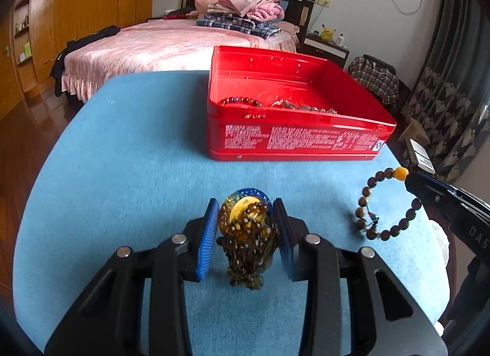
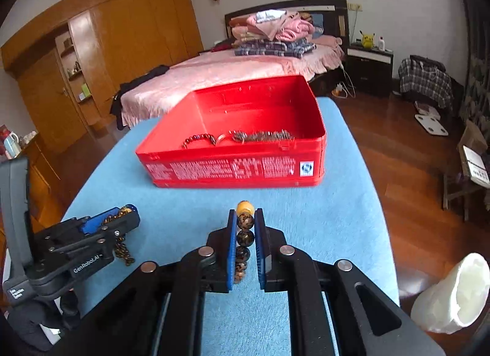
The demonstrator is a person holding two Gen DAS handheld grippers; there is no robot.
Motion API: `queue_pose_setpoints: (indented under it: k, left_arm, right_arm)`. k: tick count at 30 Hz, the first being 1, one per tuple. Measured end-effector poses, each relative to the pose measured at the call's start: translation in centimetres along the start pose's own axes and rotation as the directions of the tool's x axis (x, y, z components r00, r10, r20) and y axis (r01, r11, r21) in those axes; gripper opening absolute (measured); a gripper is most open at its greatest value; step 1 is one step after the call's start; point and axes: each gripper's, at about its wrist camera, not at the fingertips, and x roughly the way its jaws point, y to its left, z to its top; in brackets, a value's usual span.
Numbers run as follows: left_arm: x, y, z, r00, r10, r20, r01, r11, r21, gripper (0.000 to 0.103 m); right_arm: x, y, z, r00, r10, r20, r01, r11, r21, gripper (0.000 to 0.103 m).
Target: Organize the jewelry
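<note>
Your right gripper (image 2: 245,227) is clamped on the bracelet (image 1: 387,202), its loop hanging clear of the cloth (image 1: 137,172). Your left gripper (image 1: 245,227) pinches the amber pendant (image 1: 245,218), likely both bound for the red box (image 1: 291,141) just ahead.

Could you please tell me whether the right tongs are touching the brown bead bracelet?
Touching: the right wrist view shows the right tongs with both blue pads pressed against the brown bead bracelet.
</note>
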Motion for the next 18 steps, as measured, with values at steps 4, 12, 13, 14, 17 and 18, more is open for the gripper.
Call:
queue_pose_setpoints:
  k: [4, 12, 13, 14, 17, 18]
  left_arm:
    - [-0.6, -0.1, 0.6, 1.0, -0.002, 0.016, 0.001, 1.0, 0.001, 0.034]
    - [-1.5, -0.6, 1.5, 0.999, -0.014, 0.045, 0.013, 1.0, 0.007, 0.034]
    - [-1.7, -0.5, 1.5, 0.999, -0.017, 0.048, 0.017, 1.0, 0.004, 0.034]
    - [-1.8, -0.5, 1.5, 0.999, -0.019, 0.051, 0.018, 1.0, 0.002, 0.034]
    - [-2.2, -0.4, 1.7, 0.998, -0.021, 0.063, 0.02, 1.0, 0.003, 0.034]
    - [-2.3, -0.3, 1.6, 0.998, -0.02, 0.065, 0.02, 1.0, 0.004, 0.033]
  right_arm:
    - [-0.4, -0.2, 0.6, 1.0, -0.001, 0.015, 0.001, 1.0, -0.005, 0.011]
    - [-1.1, -0.3, 1.7, 0.999, 0.001, 0.044, -0.001, 1.0, -0.007, 0.011]
    - [-1.2, -0.2, 1.7, 0.999, 0.002, 0.047, -0.002, 1.0, -0.008, 0.011]
    - [-1.3, -0.2, 1.8, 0.999, 0.003, 0.05, -0.003, 1.0, -0.008, 0.011]
    - [-1.4, -0.3, 1.8, 0.998, 0.005, 0.056, -0.004, 1.0, -0.007, 0.011]
    - [-1.4, -0.2, 1.8, 0.998, 0.005, 0.057, -0.005, 1.0, -0.007, 0.011]
